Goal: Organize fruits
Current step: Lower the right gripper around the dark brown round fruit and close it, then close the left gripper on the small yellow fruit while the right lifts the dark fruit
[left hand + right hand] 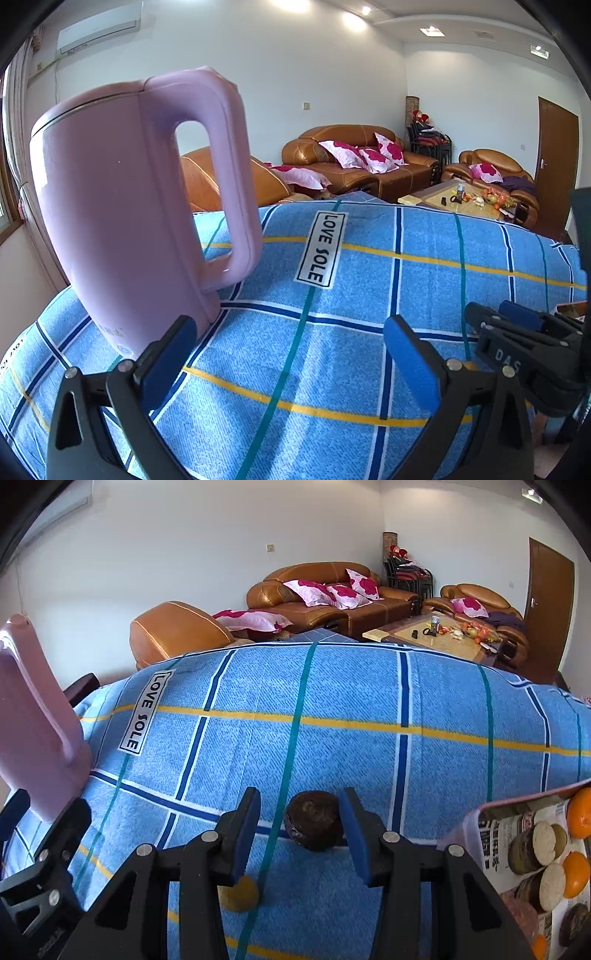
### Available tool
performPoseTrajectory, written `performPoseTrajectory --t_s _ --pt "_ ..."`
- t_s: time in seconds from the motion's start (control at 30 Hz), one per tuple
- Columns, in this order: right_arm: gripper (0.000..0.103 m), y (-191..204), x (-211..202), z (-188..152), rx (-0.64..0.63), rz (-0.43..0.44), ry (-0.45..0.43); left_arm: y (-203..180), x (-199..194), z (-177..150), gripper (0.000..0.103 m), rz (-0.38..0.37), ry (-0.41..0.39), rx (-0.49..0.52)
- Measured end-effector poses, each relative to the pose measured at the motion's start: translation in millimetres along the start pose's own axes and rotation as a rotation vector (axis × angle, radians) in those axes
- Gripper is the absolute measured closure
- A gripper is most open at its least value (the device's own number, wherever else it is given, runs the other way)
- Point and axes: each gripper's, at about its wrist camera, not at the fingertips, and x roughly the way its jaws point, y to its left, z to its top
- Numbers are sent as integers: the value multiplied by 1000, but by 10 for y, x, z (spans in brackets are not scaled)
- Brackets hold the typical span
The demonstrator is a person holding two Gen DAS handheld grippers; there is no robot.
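While oranges [578,814] already sit in tray [480,812] at right edge, dark round fruit [313,825] lies loose on blue checked bench cloth [332,701], between right gripper [300,823] fingers, narrowed, far finger touching, grip unclear. Yellowish fruit [239,893] half hidden beneath. Left gripper [291,356] spread wide, empty, beside pink kettle [122,206]. Tray cut off.

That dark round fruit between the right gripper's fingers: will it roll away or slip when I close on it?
The dark round fruit looks nearly spherical, so it may roll if nudged. It sits off-centre, near one finger of the right gripper, so that pad may push it first. The blue checked cloth looks textured, which probably damps rolling.
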Motion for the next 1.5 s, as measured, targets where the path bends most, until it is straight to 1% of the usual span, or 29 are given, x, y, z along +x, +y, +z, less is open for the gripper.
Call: performPoseTrajectory --t_s 0.13,0.2,0.27,0.3,0.37,0.5,0.57,0.63,0.77,0.87,0.97,1.03,1.1,1.17,1.23,1.33,1.43,1.5 --pt "56 -31 53 14 14 -6 17 -1 3 -6 0 -5 -6 10" --pt "56 -86 106 16 34 9 54 -9 0 -8 0 -7 -6 15" --pt "60 -162 147 0 72 33 85 -17 -3 -10 0 -8 -5 16" --pt "62 -183 148 -5 80 45 84 -17 -5 -14 0 -9 -4 16" --pt "63 -182 148 -5 83 54 84 -17 -2 -16 0 -10 -2 15" --pt "64 -102 156 -12 59 47 82 -22 9 -12 0 -13 1 13" --pt "64 -57 124 -6 45 32 65 -21 9 -12 0 -13 1 14" --pt "64 -53 49 -14 36 21 33 -22 12 -11 0 -17 4 13" --pt "64 49 -279 -94 -8 -7 -106 -26 19 -23 0 -31 15 9" --pt "64 88 -503 -188 -17 -23 -191 -38 27 -36 0 -40 16 15" --pt "64 101 -723 -272 -20 -64 -274 -55 31 -44 0 -72 25 23" --pt "64 82 -849 -326 -11 -82 -320 -69 56 -47 0 -106 48 24" --pt "64 44 -995 -388 8 -109 -387 -102 77 -53 0 -149 67 32" --pt "64 25 -1087 -423 15 -133 -432 -135 74 -54 0 -181 69 47" --pt "64 0 -1122 -412 22 -149 -459 -197 59 -70 0 -204 71 68" --pt "64 -47 -1129 -411 39 -152 -470 -327 7 -111 1 -235 84 109" --pt "64 -102 -1145 -419 56 -147 -472 -524 -34 -132 9 -245 94 171" --pt "64 -144 -1165 -427 73 -152 -480 -655 -20 -117 16 -251 118 212"
